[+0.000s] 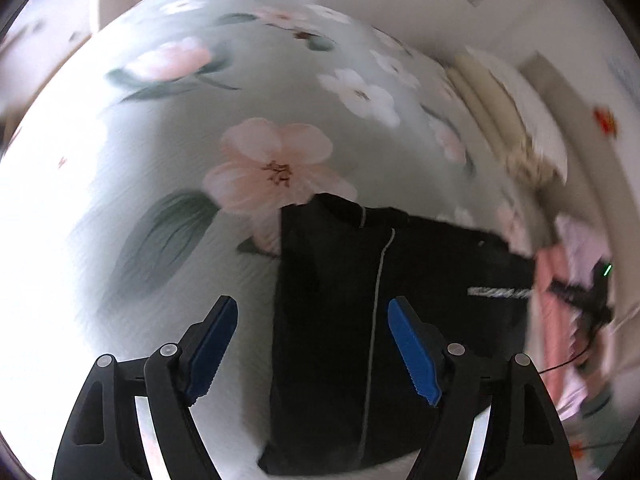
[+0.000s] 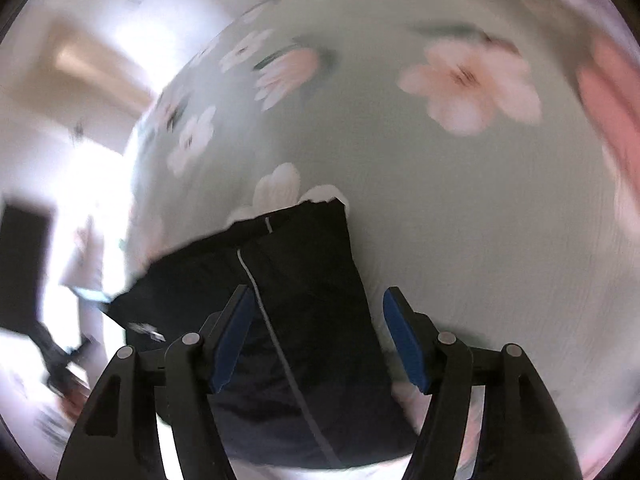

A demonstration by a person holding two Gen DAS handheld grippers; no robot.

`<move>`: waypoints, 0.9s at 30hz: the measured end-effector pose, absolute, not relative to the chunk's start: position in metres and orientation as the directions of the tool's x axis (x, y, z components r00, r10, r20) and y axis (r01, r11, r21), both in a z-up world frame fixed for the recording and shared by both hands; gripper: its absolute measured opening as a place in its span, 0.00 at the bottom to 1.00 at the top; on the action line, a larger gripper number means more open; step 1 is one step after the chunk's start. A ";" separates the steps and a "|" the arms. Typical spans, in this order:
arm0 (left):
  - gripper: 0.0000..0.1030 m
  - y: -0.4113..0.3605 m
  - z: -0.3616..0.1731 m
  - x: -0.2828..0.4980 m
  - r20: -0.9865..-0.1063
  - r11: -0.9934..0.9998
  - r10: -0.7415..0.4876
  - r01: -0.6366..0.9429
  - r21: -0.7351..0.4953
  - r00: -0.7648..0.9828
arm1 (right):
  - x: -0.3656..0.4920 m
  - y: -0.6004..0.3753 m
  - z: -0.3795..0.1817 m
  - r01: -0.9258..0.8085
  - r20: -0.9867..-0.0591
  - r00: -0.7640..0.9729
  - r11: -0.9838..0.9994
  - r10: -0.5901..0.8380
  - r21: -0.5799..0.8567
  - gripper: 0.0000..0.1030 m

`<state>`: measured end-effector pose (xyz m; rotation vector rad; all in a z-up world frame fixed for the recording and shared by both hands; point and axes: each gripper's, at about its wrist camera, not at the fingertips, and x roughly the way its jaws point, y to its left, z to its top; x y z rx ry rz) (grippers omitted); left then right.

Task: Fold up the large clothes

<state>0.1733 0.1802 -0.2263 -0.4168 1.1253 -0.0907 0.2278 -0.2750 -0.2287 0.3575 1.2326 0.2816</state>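
**Both hand-held grippers spread above the folded black garment**

Left wrist view is filled mostly by the floral bedspread, pale green with large pink and white blossoms, running from the upper left of the frame down to the lower left, where it glares white. On it, in the lower middle and right of the frame, lies the black garment, folded into a flat oblong with a thin grey zipper line running down its length and a small white logo strip at its right side. At the right edge of the frame a blurred heap of pink and white clothes sits beside the garment.

Seen from the right wrist, the same bedspread takes up the upper and right parts of the frame, and the black garment sits in the lower middle, its zipper line slanting downward. A smeared pink cloth shows at the right edge.

I hold my left hand-held gripper spread wide over the garment's left edge, gripping nothing. My right hand-held gripper is likewise spread wide over the garment, its blue pads clasping nothing. Whether either touches the cloth I cannot tell.
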 end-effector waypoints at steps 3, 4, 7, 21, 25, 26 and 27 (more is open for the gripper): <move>0.77 0.173 -0.247 0.195 -0.855 0.925 -0.295 -0.098 -0.368 0.426 | 0.229 -0.253 -0.227 -0.161 -0.879 0.334 0.939 0.341 0.303 0.68; 0.77 0.172 -0.254 0.201 -0.854 0.920 -0.314 -0.090 -0.382 0.415 | 0.233 -0.246 -0.230 -0.191 -0.883 0.338 0.943 0.324 0.273 0.68; 0.77 0.170 -0.272 0.217 -0.859 0.909 -0.351 -0.082 -0.408 0.374 | 0.247 -0.238 -0.243 -0.233 -0.887 0.331 0.939 0.322 0.254 0.68; 0.43 0.170 -0.296 0.247 -0.791 0.856 -0.426 -0.087 -0.510 0.440 | 0.276 -0.217 -0.296 -0.296 -0.880 0.281 0.907 0.383 0.300 0.27; 0.14 0.164 -0.269 0.225 -0.767 0.861 -0.377 -0.107 -0.497 0.519 | 0.255 -0.204 -0.278 -0.328 -0.890 0.377 0.936 0.255 0.129 0.18; 0.14 0.165 -0.259 0.221 -0.755 0.858 -0.369 -0.113 -0.500 0.542 | 0.249 -0.205 -0.269 -0.314 -0.886 0.407 0.945 0.223 0.094 0.17; 0.14 0.166 -0.246 0.217 -0.736 0.851 -0.363 -0.120 -0.512 0.571 | 0.244 -0.208 -0.258 -0.295 -0.877 0.435 0.953 0.203 0.074 0.17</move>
